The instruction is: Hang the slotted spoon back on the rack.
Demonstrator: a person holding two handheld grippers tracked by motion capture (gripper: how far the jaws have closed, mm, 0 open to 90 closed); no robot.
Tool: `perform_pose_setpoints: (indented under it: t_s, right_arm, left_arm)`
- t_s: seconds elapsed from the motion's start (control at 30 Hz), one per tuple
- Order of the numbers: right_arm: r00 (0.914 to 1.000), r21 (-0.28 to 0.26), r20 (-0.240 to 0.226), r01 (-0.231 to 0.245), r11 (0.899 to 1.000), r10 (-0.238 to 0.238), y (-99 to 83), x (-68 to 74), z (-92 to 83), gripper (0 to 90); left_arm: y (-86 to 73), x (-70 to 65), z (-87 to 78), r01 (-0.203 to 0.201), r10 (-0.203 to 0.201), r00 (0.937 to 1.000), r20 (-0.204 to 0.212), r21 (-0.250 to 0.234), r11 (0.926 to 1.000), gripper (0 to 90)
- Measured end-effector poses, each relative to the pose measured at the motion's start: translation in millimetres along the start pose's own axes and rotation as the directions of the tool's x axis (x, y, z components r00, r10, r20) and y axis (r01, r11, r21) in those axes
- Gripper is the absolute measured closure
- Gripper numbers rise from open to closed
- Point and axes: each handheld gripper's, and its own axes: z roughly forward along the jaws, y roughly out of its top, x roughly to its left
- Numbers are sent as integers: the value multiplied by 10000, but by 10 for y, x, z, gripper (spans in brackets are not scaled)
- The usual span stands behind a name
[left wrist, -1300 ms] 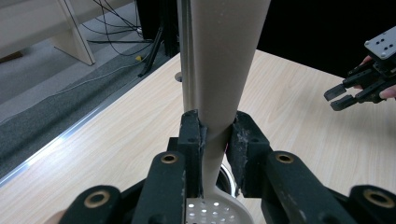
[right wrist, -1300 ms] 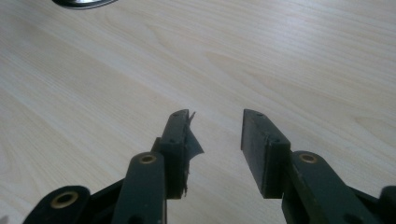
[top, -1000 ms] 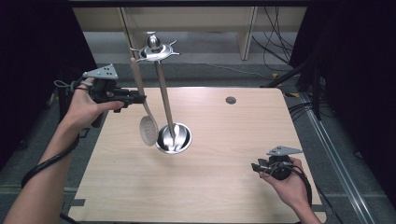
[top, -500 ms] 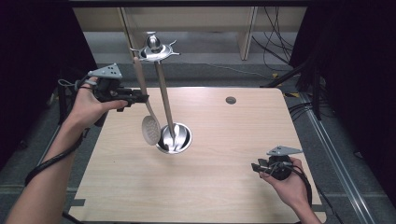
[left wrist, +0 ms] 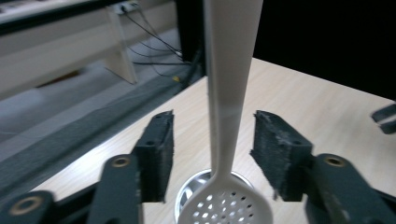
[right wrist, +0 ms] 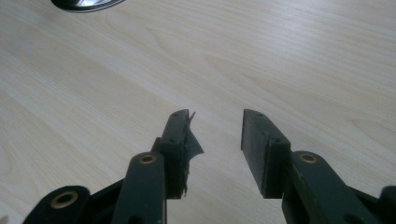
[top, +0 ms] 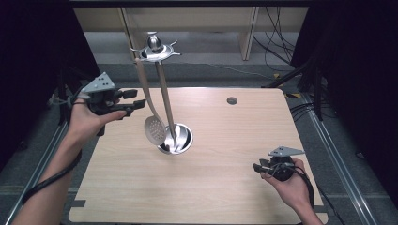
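Spanning most of the high view, the desk (top: 211, 187) carries a steel utensil stand (top: 162, 93) left of centre, its round base nearer the far edge. A white slotted spoon (top: 149, 108) hangs from the stand's top ring. Near the left edge, the left gripper (top: 133, 104) has its jaws apart, the spoon's handle between them, untouched. By the near right corner, the right gripper (top: 257, 167) rests with its jaws apart, holding nothing.

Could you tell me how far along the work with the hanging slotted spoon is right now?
Done: the slotted spoon hangs from the stand. In hand: the left hand-held gripper is open, jaws either side of its handle, not touching. Left: closing on it. The right hand-held gripper waits open over the table.
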Motion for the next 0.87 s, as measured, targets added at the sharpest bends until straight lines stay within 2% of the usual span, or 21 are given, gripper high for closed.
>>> perform_pose_setpoints:
  t_s: [0.07, 0.1, 0.13, 0.2, 0.23, 0.27, 0.3, 0.37, 0.43, 0.47, 0.5, 0.53, 0.57, 0.6, 0.67, 0.7, 0.73, 0.77, 0.8, 0.83, 0.87]
  right_arm:
    - [10000, -87, 19, 32, 10000, -32, 1, 4, 5, 625]
    - [9999, -58, -114, -63, 10000, 62, 1, 9, 8, 625]
    - [9998, -180, -21, 195, 9996, -195, -4, -5, 20, 625]
    - [10000, -90, 0, 5, 10000, -5, 2, 10, 8, 624]
    - [9997, -167, 43, 228, 9996, -227, -3, -3, 17, 624]
    - [9998, -166, 44, 217, 9996, -217, -3, -2, 18, 624]
    - [9998, -170, 46, 217, 9996, -216, -3, -2, 18, 624]
    - [9999, -135, 25, 157, 9998, -157, -3, 3, 16, 623]
    - [9999, -109, 20, 169, 9998, -168, -4, 3, 16, 621]
    - [10000, -29, -61, 8, 10000, -8, 2, 13, 15, 621]
    - [10000, -6, -31, 59, 10000, -59, 0, 13, 16, 621]
    - [10000, 11, 2, 43, 10000, -43, -1, 16, 16, 619]
    - [10000, 38, -25, 48, 10000, -47, -1, 18, 18, 618]
    - [10000, -33, 13, 74, 10000, -74, -1, 19, 21, 616]
    - [9999, -21, -104, 98, 9999, -98, 0, 20, 28, 607]
    - [9995, -179, -109, 300, 9994, -302, -7, 6, 47, 599]
    - [9994, -176, -96, 334, 9993, -335, -6, 5, 46, 592]
    - [9995, -133, -56, 319, 9994, -320, -6, 4, 44, 585]
    - [9999, -98, -3, 140, 9999, -140, -1, 16, 32, 580]
    - [9999, -27, 65, 129, 9999, -129, -3, 14, 30, 574]
    - [9999, -57, 33, 157, 9999, -157, -3, 10, 34, 569]
  left_arm:
    - [-135, -25, -73, 222, -230, 9992, -316, -240, 9995, 400]
    - [-206, -35, -109, 237, -248, 9989, -406, -285, 9993, 386]
    - [-280, -51, -142, 344, -361, 9981, -491, -348, 9988, 374]
    - [-434, -78, -202, 537, -567, 9961, -669, -462, 9975, 354]
    - [-514, -99, -238, 686, -722, 9937, -852, -437, 9967, 345]
    - [-603, -122, -258, 912, -966, 9902, -1005, -575, 9942, 340]
    - [-697, -152, -283, 1161, -1242, 9840, -1275, -693, 9908, 344]
    - [-905, -223, -303, 1672, -1806, 9679, -1750, -890, 9819, 356]
    - [-1119, -298, -305, 2029, -2112, 9537, -2140, -605, 9773, 358]
    - [-1232, -334, -287, 2182, -2225, 9507, -2160, -437, 9749, 357]
    - [-1342, -379, -270, 2298, -2282, 9484, -2203, -184, 9731, 351]
    - [-1448, -417, -241, 2320, -2270, 9498, -2154, -24, 9727, 348]
    - [-1544, -464, -221, 2313, -2188, 9486, -2287, 293, 9724, 342]
    - [-1633, -498, -185, 2273, -2110, 9528, -2184, 519, 9724, 334]
    - [-1739, -563, -144, 2138, -1924, 9627, -1903, 992, 9718, 315]
    - [-1759, -595, -128, 2036, -1836, 9682, -1700, 1087, 9730, 308]
    - [-1769, -604, -95, 1706, -1552, 9783, -1376, 1085, 9793, 301]
    - [-1769, -623, -76, 1594, -1446, 9817, -1239, 1193, 9800, 292]
    - [-1770, -660, -56, 1983, -1837, 9750, -1249, 1165, 9732, 284]
    - [-1761, -658, -39, 1966, -1831, 9756, -1212, 1106, 9742, 277]
    - [-1754, -637, -29, 1796, -1669, 9791, -1162, 1087, 9777, 273]
